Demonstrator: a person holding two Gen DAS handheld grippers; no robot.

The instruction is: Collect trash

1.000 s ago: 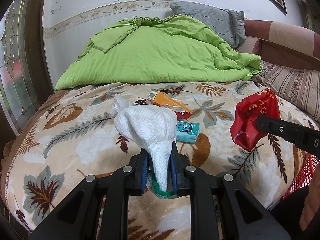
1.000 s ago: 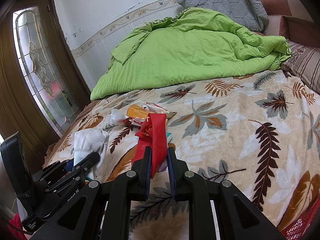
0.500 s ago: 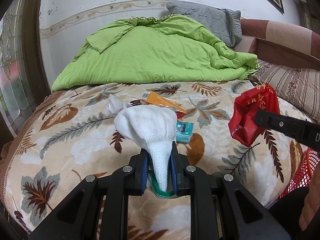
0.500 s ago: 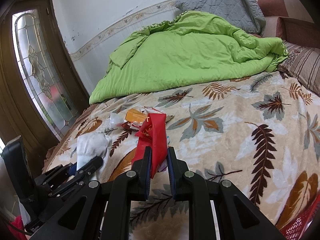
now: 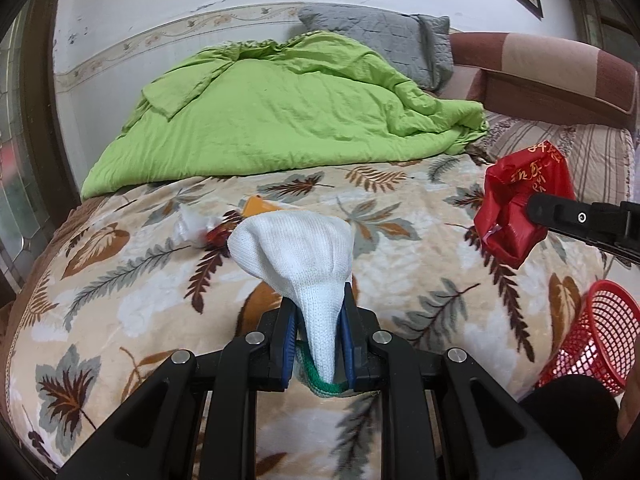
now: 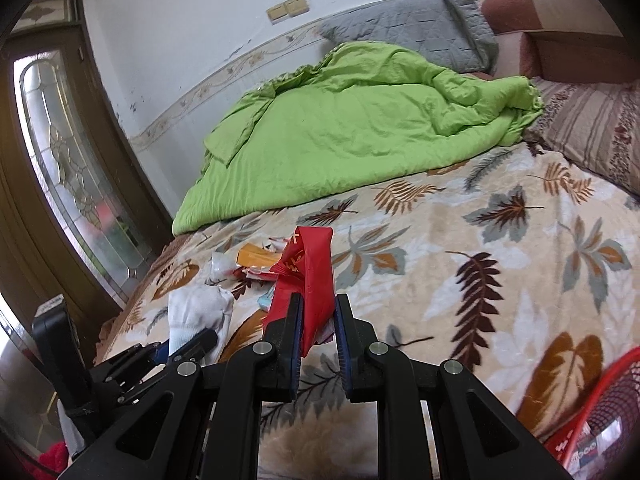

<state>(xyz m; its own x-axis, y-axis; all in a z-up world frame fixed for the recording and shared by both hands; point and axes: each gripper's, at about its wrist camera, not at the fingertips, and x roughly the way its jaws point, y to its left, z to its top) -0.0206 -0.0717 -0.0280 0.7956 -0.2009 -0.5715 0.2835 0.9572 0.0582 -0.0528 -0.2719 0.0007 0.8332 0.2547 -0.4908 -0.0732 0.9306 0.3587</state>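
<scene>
My left gripper (image 5: 319,312) is shut on a white knit glove (image 5: 296,250) with a green cuff, held above the bed; it also shows in the right wrist view (image 6: 200,314). My right gripper (image 6: 316,312) is shut on a red plastic bag (image 6: 306,276) with gold print, seen from the side in the left wrist view (image 5: 520,208). A red mesh basket (image 5: 592,340) stands at the bed's right edge, below the bag; its rim shows in the right wrist view (image 6: 600,400). More trash lies on the blanket: an orange box (image 6: 254,258), crumpled white wrap (image 5: 192,226) and a teal packet, mostly hidden.
A leaf-patterned blanket (image 5: 420,280) covers the bed. A green quilt (image 5: 280,120) and a grey pillow (image 5: 384,44) lie at the back, striped pillows (image 6: 592,128) to the right. A wooden door with glass (image 6: 68,184) stands to the left.
Both grippers have drawn back and lifted from the trash pile, still holding the glove and the bag. The red basket has come further into view at the right.
</scene>
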